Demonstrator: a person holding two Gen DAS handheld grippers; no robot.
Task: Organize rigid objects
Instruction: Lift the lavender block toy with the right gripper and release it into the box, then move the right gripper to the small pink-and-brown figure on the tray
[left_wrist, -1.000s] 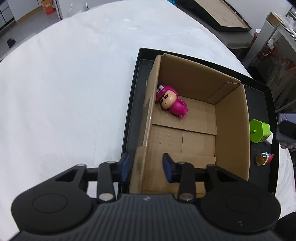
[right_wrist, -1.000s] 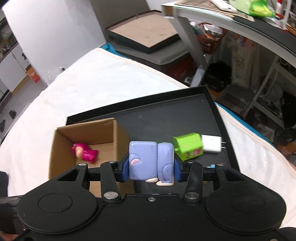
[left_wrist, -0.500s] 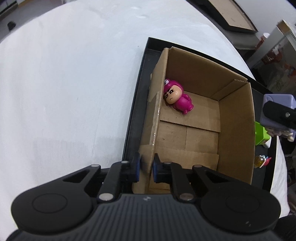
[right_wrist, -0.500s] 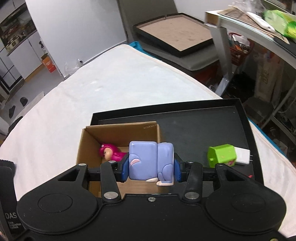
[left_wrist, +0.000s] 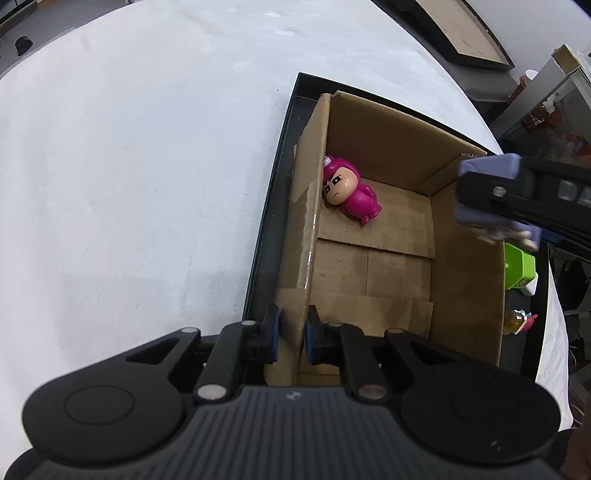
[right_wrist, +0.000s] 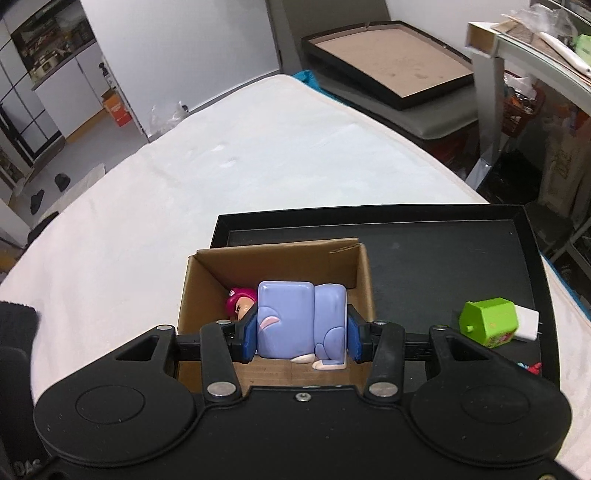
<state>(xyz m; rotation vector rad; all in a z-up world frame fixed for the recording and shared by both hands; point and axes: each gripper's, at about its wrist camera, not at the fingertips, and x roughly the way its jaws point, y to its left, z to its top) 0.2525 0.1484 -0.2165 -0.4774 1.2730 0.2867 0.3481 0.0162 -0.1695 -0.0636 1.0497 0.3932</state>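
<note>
**Purple toy held over the box, box wall pinched**

Left gripper (left_wrist: 291, 334) clamped on the near corner of the cardboard box (left_wrist: 469, 295), one blue pad outside the wall, one inside, both pressed against the cardboard. Right gripper (right_wrist: 301, 332) closed around a purple toy (right_wrist: 301, 319), blue pads tight on its two sides, white feet pointing down. Seen from the left wrist, the same purple toy (left_wrist: 487, 192) hanging above the box's right wall, clear of the box floor.

Inside the box, against its left wall: a pink figure (left_wrist: 351, 194) lying on its back, face up. From the right wrist, only its head (right_wrist: 242, 304) showing behind the purple toy.

Under the box: a black tray (right_wrist: 443, 258), box sitting at its left end. To the right of the box, on the tray floor: a green block (right_wrist: 489, 321) with a white plug (right_wrist: 528, 325) touching its far side. Nearer than the green block, beside the box's right wall: a small bottle-like item (left_wrist: 517, 321), too small to identify.

Under the tray: a white cloth (left_wrist: 129, 184) spread wide to the left of the box.
</note>
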